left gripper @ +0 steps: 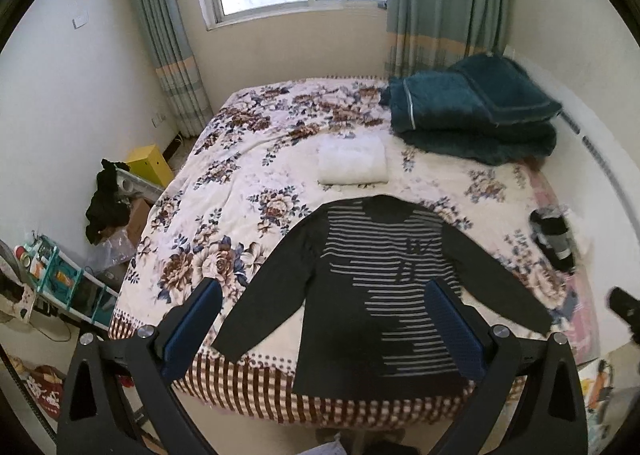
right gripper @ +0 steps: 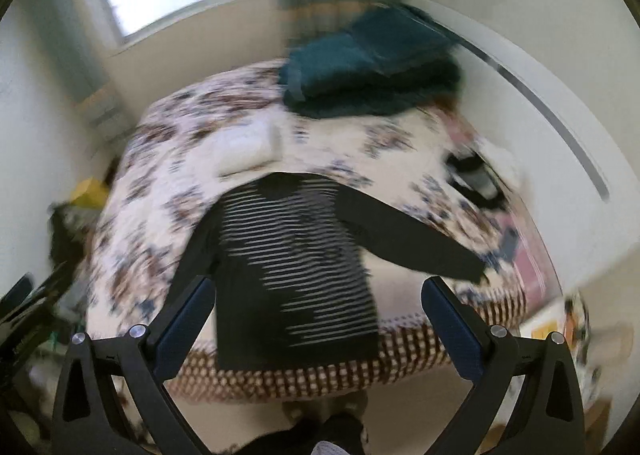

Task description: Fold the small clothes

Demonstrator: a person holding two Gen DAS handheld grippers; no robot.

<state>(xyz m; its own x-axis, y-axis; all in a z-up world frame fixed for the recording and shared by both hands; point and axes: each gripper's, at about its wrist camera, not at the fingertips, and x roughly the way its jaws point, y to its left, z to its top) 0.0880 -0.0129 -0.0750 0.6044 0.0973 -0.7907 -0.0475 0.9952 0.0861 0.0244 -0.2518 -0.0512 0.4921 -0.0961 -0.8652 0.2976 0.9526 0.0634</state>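
Nearest the lens in the left wrist view, the left gripper (left gripper: 324,307) hangs with its jaws spread wide and nothing between them, and the right gripper (right gripper: 316,305) stands just as wide and bare in its own blurred view. The striped shirt (left gripper: 372,295) lies flat in the lower middle of the frame on the floral bedspread (left gripper: 224,191), sleeves splayed, hem at the near bed edge, collar toward the window, so its long axis runs straight ahead. The folded white cloth (left gripper: 353,165) sits beyond its collar; neither gripper looks clearly nearer.
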